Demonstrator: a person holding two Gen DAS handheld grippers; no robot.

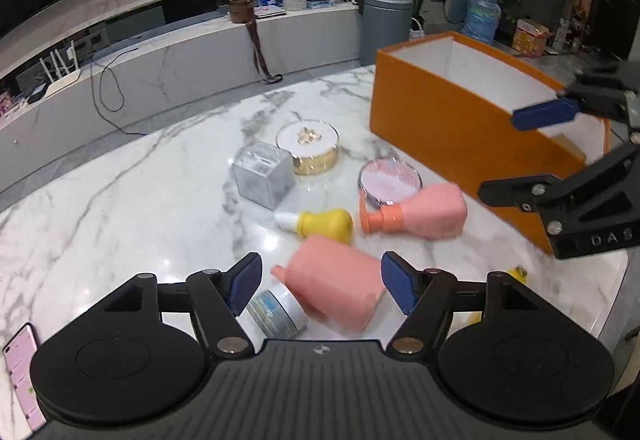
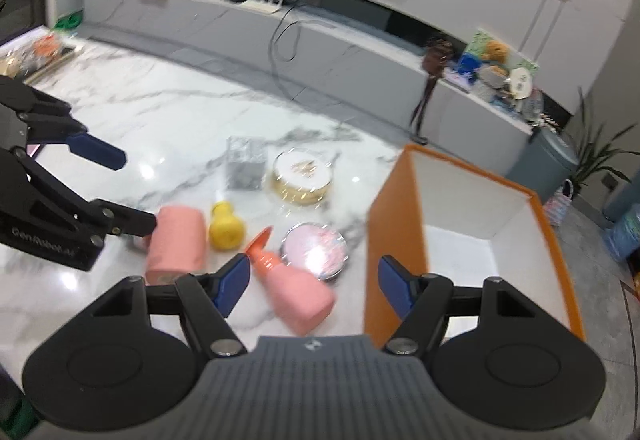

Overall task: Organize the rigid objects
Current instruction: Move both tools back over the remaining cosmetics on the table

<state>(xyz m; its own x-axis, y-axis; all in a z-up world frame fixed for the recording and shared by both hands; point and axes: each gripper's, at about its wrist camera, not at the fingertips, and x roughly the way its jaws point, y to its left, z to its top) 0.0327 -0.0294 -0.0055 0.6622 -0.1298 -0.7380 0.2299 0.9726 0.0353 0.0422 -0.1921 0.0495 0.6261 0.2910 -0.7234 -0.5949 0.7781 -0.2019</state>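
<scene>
left gripper [image 1: 320,286]: fingers apart, straddling the near pink bottle [image 1: 334,280] lying on the marble table [image 1: 120,199], not clamped | right gripper [image 2: 312,282]: fingers apart, empty, beside the orange box [image 2: 396,224] | handling: likely light, stiff, slick plastic; grasp across the flat body.

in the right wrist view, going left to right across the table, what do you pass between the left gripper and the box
left gripper → pink bottle lying flat → yellow bottle → pink bottle with orange cap → round pink compact → orange box
</scene>
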